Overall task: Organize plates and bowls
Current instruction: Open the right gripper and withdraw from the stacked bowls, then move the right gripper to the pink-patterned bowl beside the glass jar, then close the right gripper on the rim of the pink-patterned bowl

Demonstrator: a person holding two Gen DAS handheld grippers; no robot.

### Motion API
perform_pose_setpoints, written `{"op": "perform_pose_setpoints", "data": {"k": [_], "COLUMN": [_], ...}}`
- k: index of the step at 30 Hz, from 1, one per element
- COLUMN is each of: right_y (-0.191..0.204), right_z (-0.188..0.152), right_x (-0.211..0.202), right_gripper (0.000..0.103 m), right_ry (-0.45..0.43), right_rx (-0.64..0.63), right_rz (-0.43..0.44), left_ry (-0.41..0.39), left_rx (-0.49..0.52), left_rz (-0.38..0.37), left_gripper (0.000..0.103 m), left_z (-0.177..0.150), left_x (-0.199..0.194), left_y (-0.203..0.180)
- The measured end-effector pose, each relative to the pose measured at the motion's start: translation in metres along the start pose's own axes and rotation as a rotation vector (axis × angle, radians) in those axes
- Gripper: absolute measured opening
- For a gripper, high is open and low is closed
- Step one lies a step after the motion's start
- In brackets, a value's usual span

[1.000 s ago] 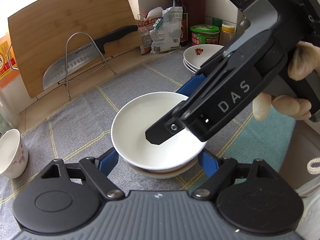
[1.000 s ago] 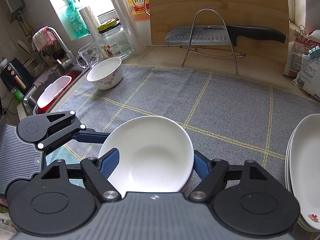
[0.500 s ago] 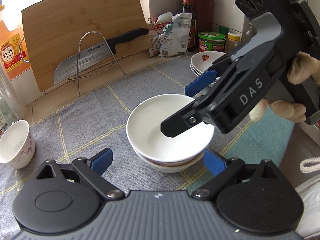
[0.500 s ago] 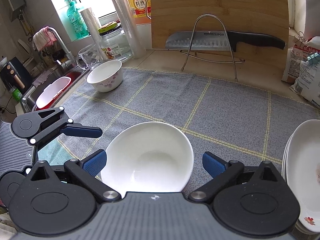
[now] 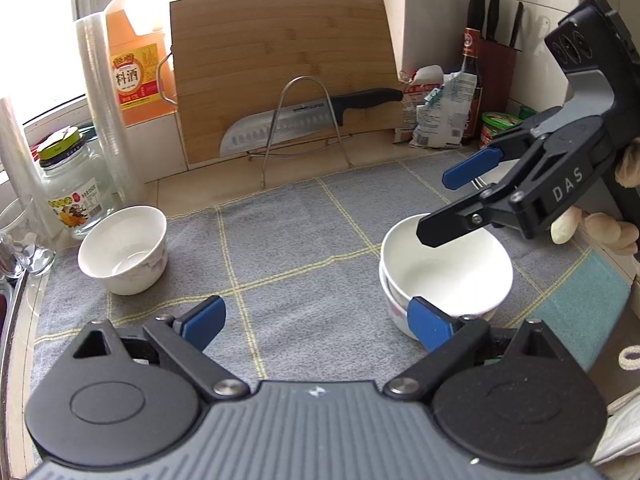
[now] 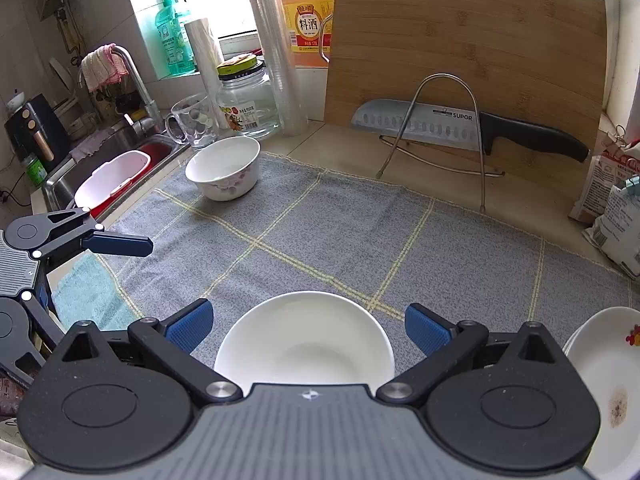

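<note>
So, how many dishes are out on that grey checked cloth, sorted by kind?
White ceramic bowls: 3, namely the lone flower-patterned bowl and the plain white bowl nested in a second flowered bowl
Stacks of white plates with a red flower print: 1, and the plates in it are too hidden to count
Total: 4

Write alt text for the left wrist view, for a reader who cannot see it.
Two white bowls sit nested on a grey checked cloth, below the open right gripper. The open left gripper frames the foreground; a floral bowl stands apart at left.
</note>
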State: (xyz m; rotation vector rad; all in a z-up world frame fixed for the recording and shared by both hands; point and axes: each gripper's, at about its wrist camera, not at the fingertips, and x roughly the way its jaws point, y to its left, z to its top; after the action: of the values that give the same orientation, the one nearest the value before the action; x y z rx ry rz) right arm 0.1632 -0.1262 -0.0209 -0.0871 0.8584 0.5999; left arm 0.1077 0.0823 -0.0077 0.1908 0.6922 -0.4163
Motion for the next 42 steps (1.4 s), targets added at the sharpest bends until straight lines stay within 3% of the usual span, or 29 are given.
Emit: {"op": "perform_pose_setpoints", "data": {"k": [7,18,29,42], "right_y": [0.023,0.060,0.082,0.078], "right_z": [0.034,0.098,0.156,0.177], "right_x": [0.018,0.064,0.146,0.236], "right_gripper": [0.103,0.103,0.103,0.100], "right_ry": [-0.003,-0.002,0.081,0.196], "right_rx": [-0.051,-0.097,-0.122,-0.114], "right_rz": [0.036,0.060,0.128,0.173], "left_ry": [-0.018,-0.015,-0.017,-0.044], "left_rx": [-0.090,-0.090,-0.055,-0.039], "left_rz": [0.140,0.263,0.230,0.193], "left_gripper": [0.097,0.097,0.097,0.096], "left_z": [-0.005,-0.013,-0.013,-0.007], "left_x": [0.002,0.042,0.083,0.099], "left_y": [0.058,0.131,0.156,0.163]}}
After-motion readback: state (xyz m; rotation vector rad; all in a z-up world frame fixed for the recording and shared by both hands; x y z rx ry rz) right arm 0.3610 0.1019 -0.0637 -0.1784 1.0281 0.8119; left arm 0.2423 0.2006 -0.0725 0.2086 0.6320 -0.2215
